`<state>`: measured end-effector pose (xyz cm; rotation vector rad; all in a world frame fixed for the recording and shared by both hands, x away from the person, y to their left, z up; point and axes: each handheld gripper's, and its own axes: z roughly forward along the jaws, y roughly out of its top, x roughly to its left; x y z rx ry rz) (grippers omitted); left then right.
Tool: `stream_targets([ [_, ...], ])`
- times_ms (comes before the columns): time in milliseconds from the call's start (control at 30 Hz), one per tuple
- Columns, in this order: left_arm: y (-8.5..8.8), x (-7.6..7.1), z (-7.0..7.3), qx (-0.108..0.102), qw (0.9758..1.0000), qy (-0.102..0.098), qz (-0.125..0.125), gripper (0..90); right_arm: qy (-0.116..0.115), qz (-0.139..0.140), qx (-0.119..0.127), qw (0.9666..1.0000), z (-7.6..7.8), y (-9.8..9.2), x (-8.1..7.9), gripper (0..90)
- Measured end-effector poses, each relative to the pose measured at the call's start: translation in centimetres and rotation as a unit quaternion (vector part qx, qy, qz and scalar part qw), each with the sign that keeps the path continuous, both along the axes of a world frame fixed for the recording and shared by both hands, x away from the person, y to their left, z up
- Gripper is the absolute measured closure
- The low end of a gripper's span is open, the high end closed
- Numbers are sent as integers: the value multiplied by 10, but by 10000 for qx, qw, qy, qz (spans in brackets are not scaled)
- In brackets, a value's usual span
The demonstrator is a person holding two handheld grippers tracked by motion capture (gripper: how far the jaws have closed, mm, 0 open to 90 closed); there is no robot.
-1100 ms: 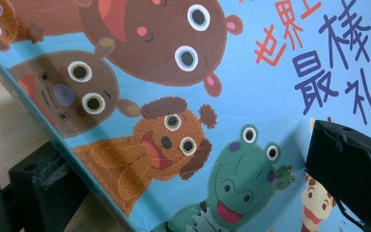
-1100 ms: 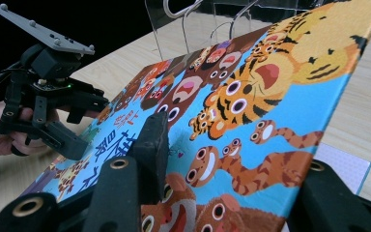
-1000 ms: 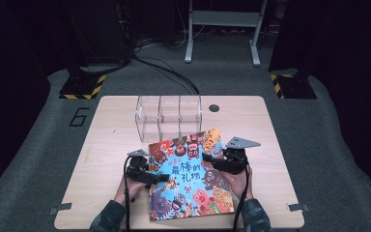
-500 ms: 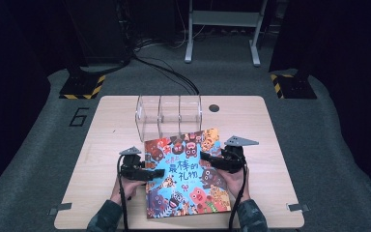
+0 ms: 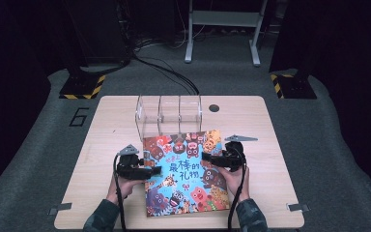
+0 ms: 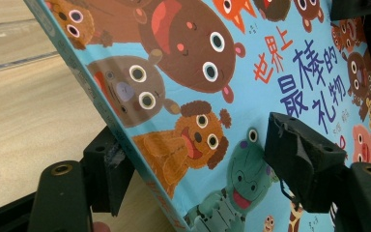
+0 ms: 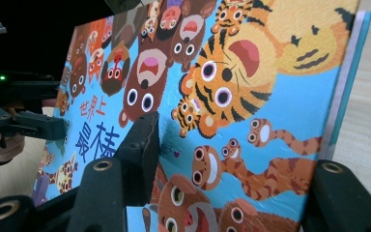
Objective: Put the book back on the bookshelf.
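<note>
A picture book (image 5: 186, 174) with cartoon animals on a blue cover lies at the table's near middle, held a little off the wood between both grippers. My left gripper (image 5: 154, 170) reaches over its left edge. In the left gripper view the book (image 6: 198, 72) crosses my left gripper (image 6: 200, 154) at a slant. The lower pad (image 6: 108, 166) touches the edge from below and the upper pad stands just off the cover; these jaws have just been closing. My right gripper (image 5: 207, 158) straddles the right edge. Around the book (image 7: 251, 82), my right gripper (image 7: 232, 159) has just been opening.
A clear acrylic rack (image 5: 169, 113) with several slots stands right behind the book. The wooden table (image 5: 106, 145) has a round hole (image 5: 214, 108) near its far edge. Cables and stand feet lie on the grey floor beyond.
The book has turned a little and sits squarer to the table. My left gripper has risen and narrowed over the book's left edge. The right gripper's jaws have loosened.
</note>
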<state>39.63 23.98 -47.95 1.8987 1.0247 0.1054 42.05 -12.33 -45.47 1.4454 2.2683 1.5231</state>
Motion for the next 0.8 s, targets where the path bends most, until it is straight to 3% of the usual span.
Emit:
stream_targets([
  [333,0,-2,4,42,10000,-10,20,295,107,39,-152,9998,6,1,3,450],
  [533,1,-2,9,191,9998,-59,-88,297,138,34,-190,9997,9,3,3,446],
  [800,2,-2,10,235,9996,-111,-140,300,160,148,-320,9993,12,4,5,435],
])
